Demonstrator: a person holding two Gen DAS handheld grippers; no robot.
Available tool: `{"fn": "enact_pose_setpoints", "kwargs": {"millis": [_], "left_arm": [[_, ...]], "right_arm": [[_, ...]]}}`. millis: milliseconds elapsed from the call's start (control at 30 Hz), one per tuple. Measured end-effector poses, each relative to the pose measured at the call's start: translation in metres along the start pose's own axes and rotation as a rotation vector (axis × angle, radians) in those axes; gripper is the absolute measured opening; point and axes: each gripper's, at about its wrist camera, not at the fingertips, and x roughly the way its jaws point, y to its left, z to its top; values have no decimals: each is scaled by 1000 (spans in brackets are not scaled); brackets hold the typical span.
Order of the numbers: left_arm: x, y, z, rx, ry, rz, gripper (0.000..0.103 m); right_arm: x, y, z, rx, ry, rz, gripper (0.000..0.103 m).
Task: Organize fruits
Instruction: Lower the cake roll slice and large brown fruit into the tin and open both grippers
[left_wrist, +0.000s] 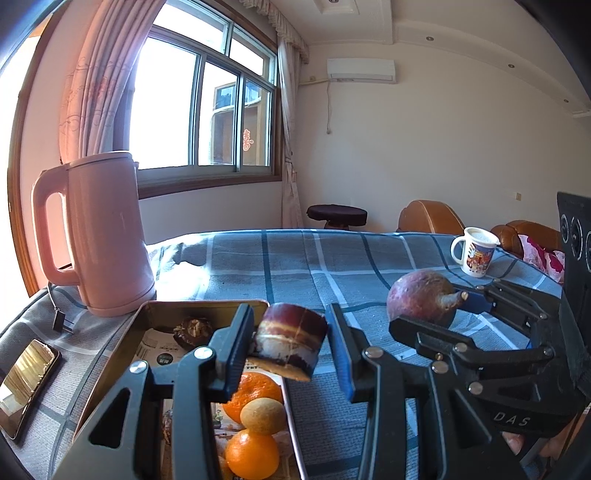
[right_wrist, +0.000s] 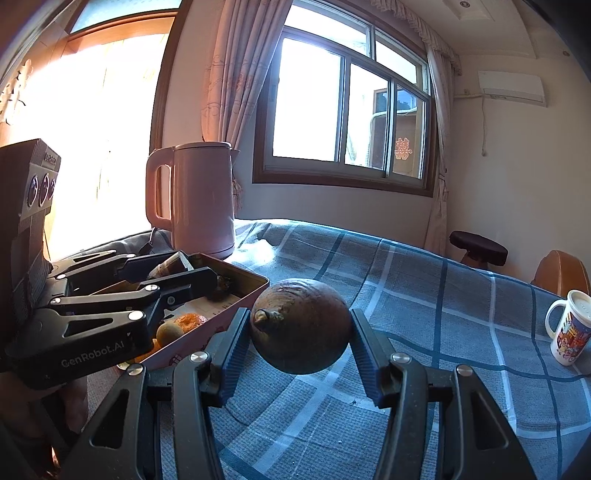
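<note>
My left gripper (left_wrist: 291, 343) is shut on a dark red and white wrapped snack (left_wrist: 290, 341), held above the right rim of a metal tray (left_wrist: 122, 350). The tray holds two oranges (left_wrist: 253, 452), a small tan round fruit (left_wrist: 263, 415) and a dark walnut-like piece (left_wrist: 194, 328). My right gripper (right_wrist: 299, 332) is shut on a round purple-brown fruit with a stem nub (right_wrist: 301, 325), lifted above the blue plaid cloth (right_wrist: 424, 332), right of the tray (right_wrist: 236, 291). That fruit also shows in the left wrist view (left_wrist: 421, 297).
A pink electric kettle (left_wrist: 107, 236) stands behind the tray with its cord and plug (left_wrist: 59, 321). A phone (left_wrist: 26, 384) lies left of the tray. A printed white mug (left_wrist: 474, 254) stands at the far right of the cloth. Brown chairs and a dark stool stand beyond.
</note>
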Motion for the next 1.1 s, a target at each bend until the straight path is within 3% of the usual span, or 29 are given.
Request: {"fn": "enact_pose_setpoints", "kwargs": {"millis": [1100], "left_arm": [[-12, 60, -4, -53, 58, 132, 42]], "right_arm": [[35, 57, 30, -70, 40, 124, 55]]}}
